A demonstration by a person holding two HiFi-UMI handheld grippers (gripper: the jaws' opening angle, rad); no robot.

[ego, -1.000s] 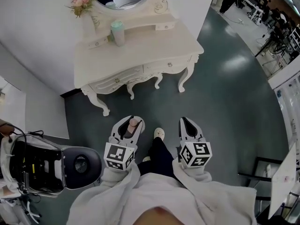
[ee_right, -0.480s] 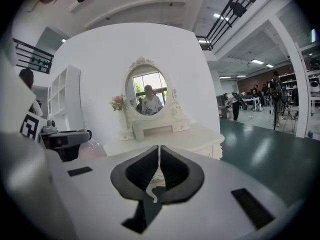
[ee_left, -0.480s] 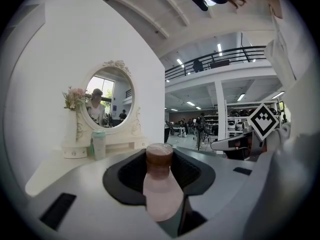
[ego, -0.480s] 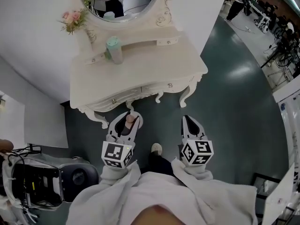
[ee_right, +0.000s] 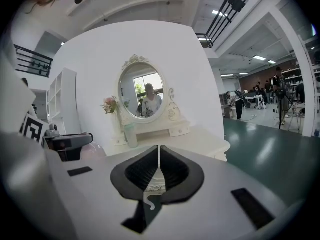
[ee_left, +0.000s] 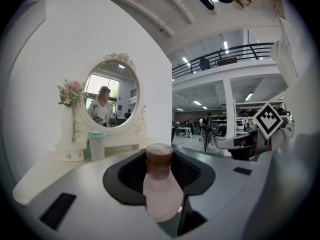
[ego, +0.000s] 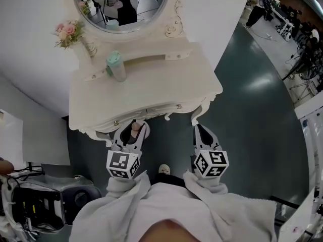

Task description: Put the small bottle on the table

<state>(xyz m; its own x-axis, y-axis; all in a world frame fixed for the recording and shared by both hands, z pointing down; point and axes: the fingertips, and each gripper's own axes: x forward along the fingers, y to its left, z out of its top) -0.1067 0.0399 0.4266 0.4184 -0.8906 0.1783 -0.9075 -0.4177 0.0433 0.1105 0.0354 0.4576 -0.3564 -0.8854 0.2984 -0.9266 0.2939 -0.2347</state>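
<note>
Both grippers have come up to the surface (ego: 151, 87): 1 second ago they hung over the floor, well apart from it, and now their tips are at its front edge. The left gripper (ego: 134, 129) keeps its fingers wide around the small bottle (ee_left: 160, 181), which stands upright in them. The right gripper (ego: 201, 130) has its fingers together and holds nothing. I judge the carrying is almost done; the bottle must still go over the surface and down.
</note>
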